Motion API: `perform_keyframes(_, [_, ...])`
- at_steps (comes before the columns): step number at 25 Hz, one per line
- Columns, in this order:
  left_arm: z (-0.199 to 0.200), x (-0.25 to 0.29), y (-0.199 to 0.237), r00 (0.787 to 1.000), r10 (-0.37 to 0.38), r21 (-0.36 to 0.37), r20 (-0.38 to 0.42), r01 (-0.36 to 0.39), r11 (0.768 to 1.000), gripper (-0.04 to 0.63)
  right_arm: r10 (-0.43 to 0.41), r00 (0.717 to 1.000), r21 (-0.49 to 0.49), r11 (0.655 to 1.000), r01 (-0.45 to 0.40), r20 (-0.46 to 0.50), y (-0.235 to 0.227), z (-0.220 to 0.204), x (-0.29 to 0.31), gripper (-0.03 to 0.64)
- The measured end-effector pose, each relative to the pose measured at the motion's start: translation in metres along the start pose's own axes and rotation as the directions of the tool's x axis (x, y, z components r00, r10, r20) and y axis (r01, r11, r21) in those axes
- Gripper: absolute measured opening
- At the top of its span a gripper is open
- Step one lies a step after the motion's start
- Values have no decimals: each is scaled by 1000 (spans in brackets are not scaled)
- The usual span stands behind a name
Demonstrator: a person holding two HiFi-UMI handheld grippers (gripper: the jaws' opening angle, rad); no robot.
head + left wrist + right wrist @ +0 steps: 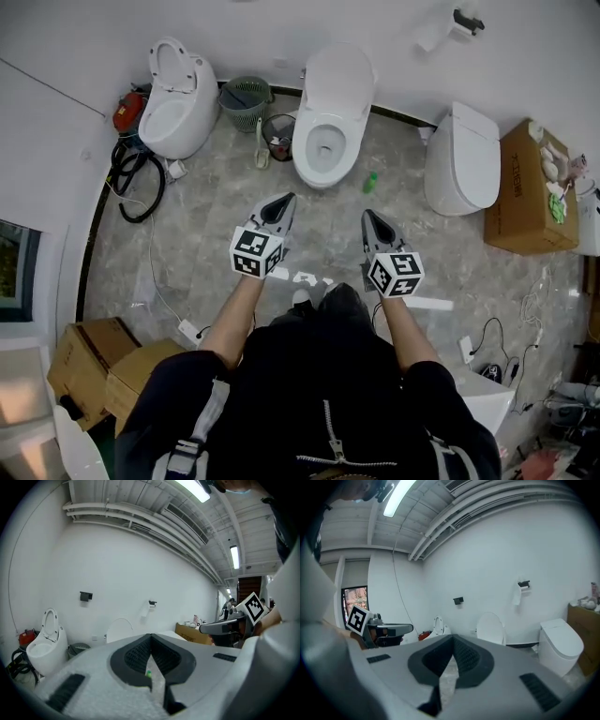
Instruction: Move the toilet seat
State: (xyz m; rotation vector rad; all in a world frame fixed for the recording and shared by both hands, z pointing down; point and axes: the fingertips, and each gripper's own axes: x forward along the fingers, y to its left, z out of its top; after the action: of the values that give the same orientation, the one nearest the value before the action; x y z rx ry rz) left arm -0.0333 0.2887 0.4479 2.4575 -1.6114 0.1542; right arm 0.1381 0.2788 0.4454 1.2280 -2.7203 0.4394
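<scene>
You've got both tongs clenched on nothing: left gripper (287, 199) and right gripper (368, 216) side by side, well short of the middle toilet (323, 155). Its white toilet seat (339, 80) stands tipped up against the wall (281, 28), leaving the bowl open. In the left gripper view your own jaws cut off its lower half. Whether ring and lid are both up is hard to tell.

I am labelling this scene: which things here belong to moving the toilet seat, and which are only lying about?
Job: middle toilet (probably the one meant), left gripper, right gripper, both shut.
Lying about: green bottle, green basket, cardboard box.
</scene>
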Motion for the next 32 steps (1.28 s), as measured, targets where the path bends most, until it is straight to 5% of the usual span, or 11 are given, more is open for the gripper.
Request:
perform_keyframes(15, [6, 120, 101, 998, -22, -3, -62, 22, 1000, 5, -53, 998, 25, 998, 54, -21, -71, 11, 137, 5])
perform_keyframes(32, [46, 294, 227, 992, 24, -33, -124, -28, 999, 5, -12, 998, 10, 1000, 13, -56, -185, 87, 330, 5])
